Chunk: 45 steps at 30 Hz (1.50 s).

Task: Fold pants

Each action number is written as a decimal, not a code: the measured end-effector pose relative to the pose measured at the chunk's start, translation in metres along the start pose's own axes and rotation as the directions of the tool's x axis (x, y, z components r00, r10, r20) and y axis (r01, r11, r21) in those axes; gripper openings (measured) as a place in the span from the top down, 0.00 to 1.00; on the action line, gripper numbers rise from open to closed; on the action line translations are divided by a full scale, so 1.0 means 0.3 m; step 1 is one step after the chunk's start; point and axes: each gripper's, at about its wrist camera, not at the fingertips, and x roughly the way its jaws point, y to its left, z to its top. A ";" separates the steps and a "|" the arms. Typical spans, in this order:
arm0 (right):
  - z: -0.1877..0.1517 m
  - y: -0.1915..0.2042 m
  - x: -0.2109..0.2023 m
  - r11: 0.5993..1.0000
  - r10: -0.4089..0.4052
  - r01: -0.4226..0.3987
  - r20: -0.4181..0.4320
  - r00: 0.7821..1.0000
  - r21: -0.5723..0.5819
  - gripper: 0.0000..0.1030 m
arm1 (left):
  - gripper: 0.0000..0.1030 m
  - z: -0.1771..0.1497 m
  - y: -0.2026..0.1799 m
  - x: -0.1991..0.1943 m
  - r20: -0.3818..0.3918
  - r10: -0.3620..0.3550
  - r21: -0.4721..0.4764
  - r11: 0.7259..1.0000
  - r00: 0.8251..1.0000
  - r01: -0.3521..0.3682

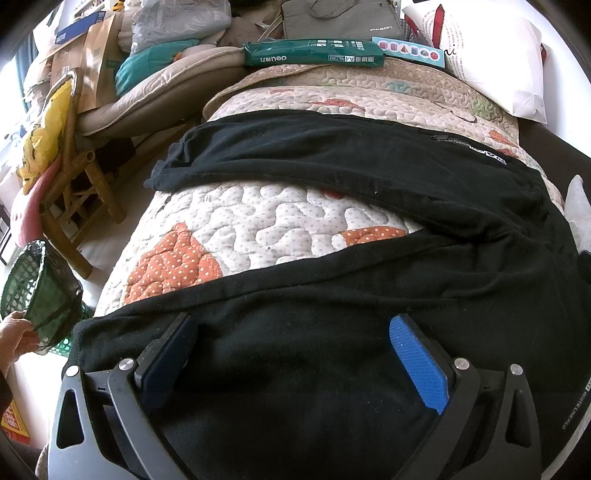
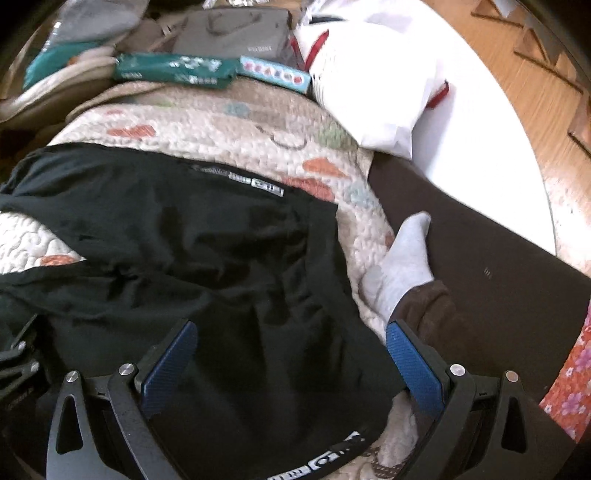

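Black pants (image 1: 351,166) lie spread on a quilted cover (image 1: 258,214), the two legs running left and splayed apart in a V. My left gripper (image 1: 291,325) hovers open over the near leg, close to its cuff end, with blue pads (image 1: 417,362) either side of the cloth. In the right wrist view the waist part of the pants (image 2: 207,258) fills the middle, with a white logo strip near the pocket (image 2: 258,184). My right gripper (image 2: 288,332) is open above the waistband, nothing pinched between its pads.
A person's foot in a white sock (image 2: 402,258) rests at the quilt's right edge. A green paper pack (image 1: 314,53), grey bag (image 1: 340,18) and white pillow (image 1: 491,62) lie at the far end. A bamboo stool (image 1: 74,177) and green basket (image 1: 40,288) stand left.
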 end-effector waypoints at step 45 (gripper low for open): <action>-0.015 -0.151 0.112 0.985 -0.037 0.053 -0.098 0.994 0.166 0.00 | 0.00 -0.004 0.003 0.000 0.001 0.000 0.000 1.000 1.000 0.000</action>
